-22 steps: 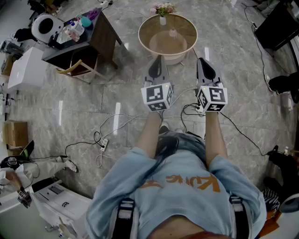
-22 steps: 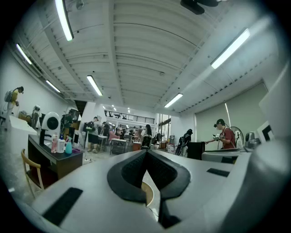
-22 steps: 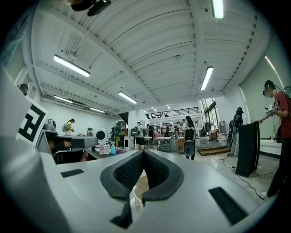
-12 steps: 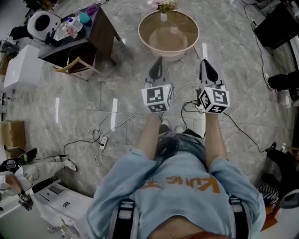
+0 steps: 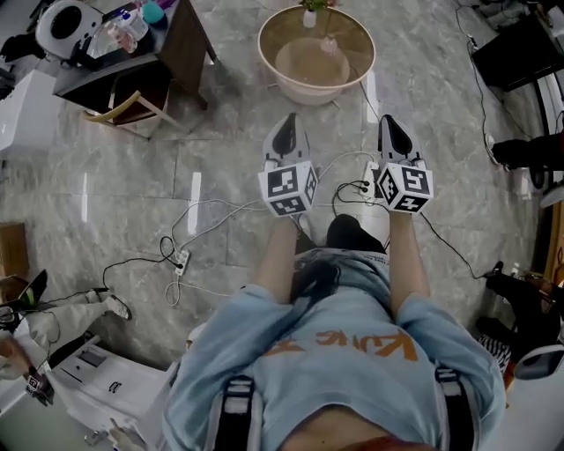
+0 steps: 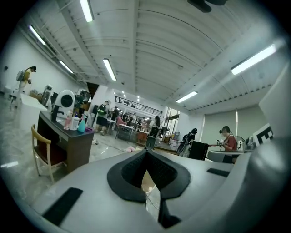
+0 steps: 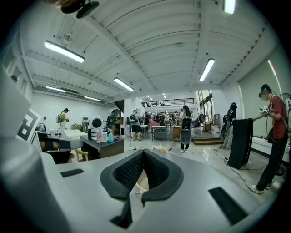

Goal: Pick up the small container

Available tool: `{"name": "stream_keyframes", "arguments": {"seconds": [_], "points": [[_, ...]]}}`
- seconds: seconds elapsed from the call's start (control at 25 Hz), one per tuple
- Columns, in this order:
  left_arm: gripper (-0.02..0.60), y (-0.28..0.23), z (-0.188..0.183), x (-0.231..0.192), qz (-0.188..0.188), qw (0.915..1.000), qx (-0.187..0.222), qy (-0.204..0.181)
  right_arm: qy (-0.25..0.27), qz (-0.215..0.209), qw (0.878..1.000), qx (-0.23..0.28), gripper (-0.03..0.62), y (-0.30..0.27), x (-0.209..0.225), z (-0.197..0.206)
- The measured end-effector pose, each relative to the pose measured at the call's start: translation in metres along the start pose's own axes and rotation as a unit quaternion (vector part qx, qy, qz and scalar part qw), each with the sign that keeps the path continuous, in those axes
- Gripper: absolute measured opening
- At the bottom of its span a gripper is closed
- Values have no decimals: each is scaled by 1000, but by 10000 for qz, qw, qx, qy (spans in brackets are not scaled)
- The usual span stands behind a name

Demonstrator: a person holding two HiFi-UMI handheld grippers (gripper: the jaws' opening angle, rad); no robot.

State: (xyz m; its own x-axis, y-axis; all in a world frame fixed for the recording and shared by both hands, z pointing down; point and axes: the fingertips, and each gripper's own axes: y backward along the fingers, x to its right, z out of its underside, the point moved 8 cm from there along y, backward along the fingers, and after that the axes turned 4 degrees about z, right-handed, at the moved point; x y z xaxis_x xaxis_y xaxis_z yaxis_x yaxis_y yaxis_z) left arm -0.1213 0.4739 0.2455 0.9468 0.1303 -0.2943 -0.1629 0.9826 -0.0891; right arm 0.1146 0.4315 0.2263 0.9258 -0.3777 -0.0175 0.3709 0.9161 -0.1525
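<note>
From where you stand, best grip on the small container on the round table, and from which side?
Probably its sides, coming from the near edge: the small container looks upright mid round table, with the flower vase just behind it. Finer shape is too small to tell.

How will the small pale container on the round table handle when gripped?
The small pale container looks tiny, so probably light. It seems upright and narrow, so a nudge may tip it. The round tan table looks glossy; it might slide.

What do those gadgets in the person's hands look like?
Both the left gripper and right gripper are pale grey tapering shells with black ribbed pads inside. Each carries a white cube printed with black square markers. The person wears a light blue short-sleeved T-shirt with orange lettering.
</note>
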Motion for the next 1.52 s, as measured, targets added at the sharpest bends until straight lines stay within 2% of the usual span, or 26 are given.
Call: {"name": "stream_keyframes", "arguments": {"seconds": [0.16,0.36,0.48,0.8,0.92,1.12,1.28,1.4,1.52], "points": [[23,3,-12,-34,-361,9989,95,275,112,-49,9999,94,12,-17,-8,-22],[23,-12,-21,-54,-397,9985,170,324,320,-320,9989,143,12,-43,-32,-32],[23,-25,-14,-48,-276,9993,15,246,390,-432,9982,121,12,-50,-33,-29],[23,-91,-18,-16,390,9985,-264,-267,-128,-325,9990,265,12,-88,2,-22],[23,-125,-18,-6,447,9976,-276,-445,-273,-419,9982,318,12,-114,24,-18],[23,-201,-21,-2,503,9931,-579,-891,-666,-778,9945,207,12,-188,54,1],[23,-281,-26,-8,374,9936,-666,-838,-850,-1036,9910,14,12,-274,77,7],[23,-341,-15,-16,126,9914,-970,-871,-1065,-1132,9878,-91,12,-334,101,10],[23,-394,-8,-16,13,9886,-1168,-953,-1065,-1254,9862,-156,12,-387,128,11]]}}
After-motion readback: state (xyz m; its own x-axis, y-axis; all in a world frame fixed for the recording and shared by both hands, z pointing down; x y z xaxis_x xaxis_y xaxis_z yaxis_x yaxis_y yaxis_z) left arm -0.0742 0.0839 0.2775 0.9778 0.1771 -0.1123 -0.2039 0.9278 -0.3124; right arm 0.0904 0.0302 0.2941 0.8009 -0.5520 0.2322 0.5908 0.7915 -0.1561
